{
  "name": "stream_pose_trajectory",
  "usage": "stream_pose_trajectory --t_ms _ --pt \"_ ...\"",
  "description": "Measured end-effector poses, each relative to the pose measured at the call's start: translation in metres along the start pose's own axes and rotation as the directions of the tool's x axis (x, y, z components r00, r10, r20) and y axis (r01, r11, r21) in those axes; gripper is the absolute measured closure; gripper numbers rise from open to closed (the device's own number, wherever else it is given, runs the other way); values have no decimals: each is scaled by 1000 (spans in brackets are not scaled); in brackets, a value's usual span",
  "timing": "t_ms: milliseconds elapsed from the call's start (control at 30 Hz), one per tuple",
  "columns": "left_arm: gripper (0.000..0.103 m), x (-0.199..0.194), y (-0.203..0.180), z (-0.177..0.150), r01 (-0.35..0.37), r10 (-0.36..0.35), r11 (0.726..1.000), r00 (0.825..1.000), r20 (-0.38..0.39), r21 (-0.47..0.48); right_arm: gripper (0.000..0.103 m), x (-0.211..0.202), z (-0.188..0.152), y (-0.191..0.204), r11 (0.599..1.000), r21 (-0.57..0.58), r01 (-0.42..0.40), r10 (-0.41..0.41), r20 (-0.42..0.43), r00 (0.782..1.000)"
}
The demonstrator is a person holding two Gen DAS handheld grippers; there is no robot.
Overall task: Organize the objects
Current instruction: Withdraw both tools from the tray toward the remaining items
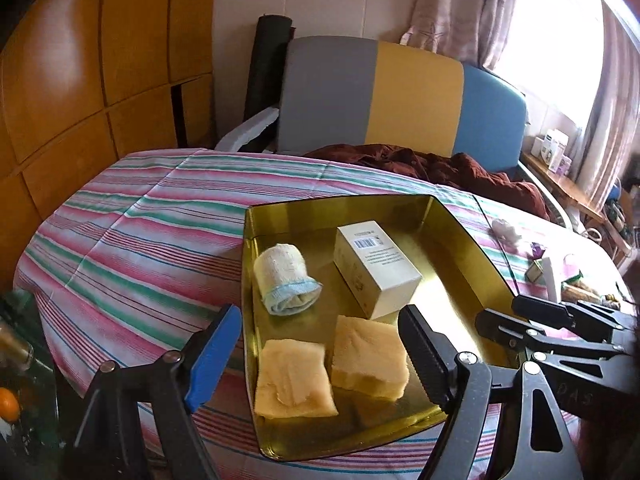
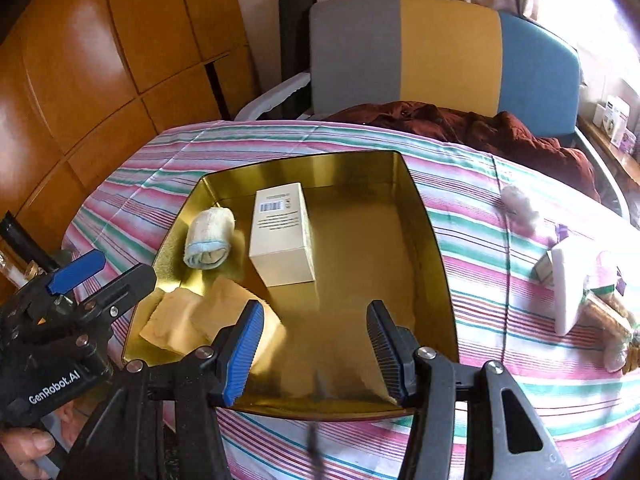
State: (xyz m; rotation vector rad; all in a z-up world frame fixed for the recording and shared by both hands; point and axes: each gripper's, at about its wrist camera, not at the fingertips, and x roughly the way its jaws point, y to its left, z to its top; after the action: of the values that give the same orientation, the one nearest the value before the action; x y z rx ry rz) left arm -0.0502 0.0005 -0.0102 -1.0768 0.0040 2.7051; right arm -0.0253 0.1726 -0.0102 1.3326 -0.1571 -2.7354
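Note:
A gold metal tray [image 1: 460, 240] [image 2: 424, 216] lies on the striped tablecloth. In it are a cream box with a barcode [image 1: 376, 268] [image 2: 282, 236], a rolled white cloth with a blue edge [image 1: 286, 282] [image 2: 208, 238], and two yellow sponge pieces [image 1: 294, 380] [image 1: 370, 358]; in the right wrist view they show at the near left corner [image 2: 192, 316]. My left gripper [image 1: 316, 356] is open and empty above the tray's near left part. My right gripper [image 2: 316, 348] is open and empty above the tray's near edge. It also shows in the left wrist view [image 1: 532, 316].
Loose items lie on the cloth to the right: a white fluffy ball [image 2: 520, 204], a white block [image 2: 568, 280], small packets [image 2: 608, 312]. A brown blanket [image 2: 480, 128] and a grey-yellow-blue headboard [image 2: 440, 48] are behind. Wooden panels [image 1: 80, 80] stand left.

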Motion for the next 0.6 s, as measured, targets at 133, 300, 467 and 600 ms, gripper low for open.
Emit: stream_pose_trajectory --t_ms 133,300,467,600 --pt "22 2 -6 -1 6 -6 1000 1000 -9 16 49 -2 -2 -8 1000 13 7 -7 3 1000" --pt "22 3 -13 -4 16 -15 999 1000 -17 36 49 -3 -5 -22 999 45 26 -26 1 1000" --pt "22 4 -18 -6 33 -32 998 999 -26 52 49 -3 -8 -41 995 86 48 -48 -5 999" --pt "22 7 -24 -8 41 -39 997 998 -39 65 49 -5 -12 -56 991 120 59 -58 -11 998"
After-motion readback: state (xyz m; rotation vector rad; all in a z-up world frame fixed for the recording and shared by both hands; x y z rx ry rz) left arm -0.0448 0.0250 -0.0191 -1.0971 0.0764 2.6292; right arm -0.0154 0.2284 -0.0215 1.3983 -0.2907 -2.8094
